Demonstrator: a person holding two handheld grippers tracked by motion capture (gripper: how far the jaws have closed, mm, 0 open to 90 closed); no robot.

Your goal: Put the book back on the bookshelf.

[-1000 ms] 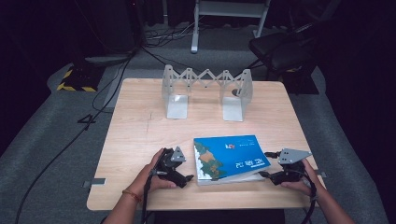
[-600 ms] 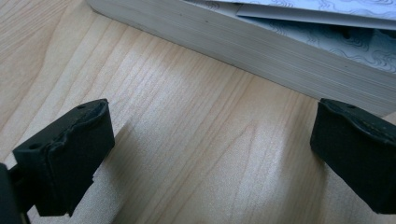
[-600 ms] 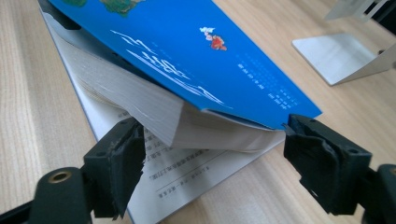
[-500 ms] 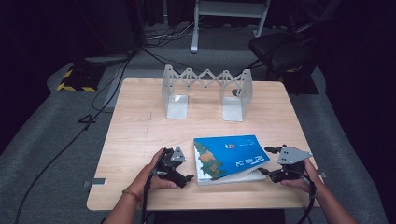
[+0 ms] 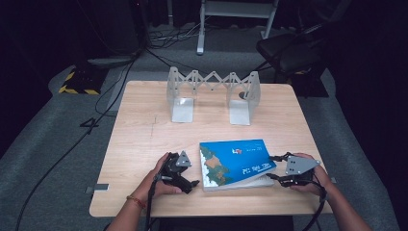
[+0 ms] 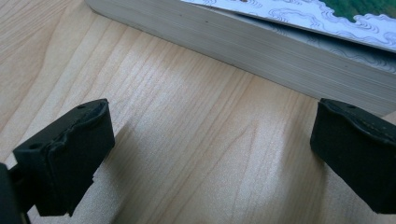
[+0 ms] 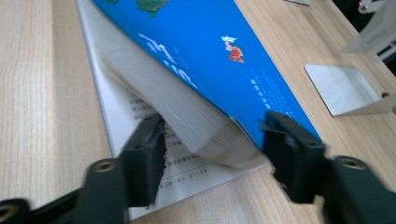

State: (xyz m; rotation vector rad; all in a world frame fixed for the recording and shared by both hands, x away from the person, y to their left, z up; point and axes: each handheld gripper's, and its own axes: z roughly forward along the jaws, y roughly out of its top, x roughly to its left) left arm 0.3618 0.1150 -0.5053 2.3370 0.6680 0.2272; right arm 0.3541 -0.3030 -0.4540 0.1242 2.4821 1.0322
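A thick book (image 5: 235,159) with a blue cover lies flat near the table's front edge. My left gripper (image 5: 194,174) rests on the wood just left of it, open. In the left gripper view its jaws (image 6: 210,158) stand wide apart with bare table between them and the book's page edge (image 6: 261,51) beyond. My right gripper (image 5: 271,167) is at the book's right edge. Its jaws (image 7: 215,154) have just been closing: one pad sits under a lifted block of pages, the other on the blue cover (image 7: 205,56), and the corner curls up between them.
A metal expanding book rack (image 5: 211,91) with two upright ends stands at the back of the wooden table (image 5: 144,130); its base plate (image 7: 341,88) lies beyond the book. A dark chair (image 5: 288,48) and cables lie on the floor behind.
The right gripper's jaws have closed in on the book's right edge. Both hands and the book stay where they were.
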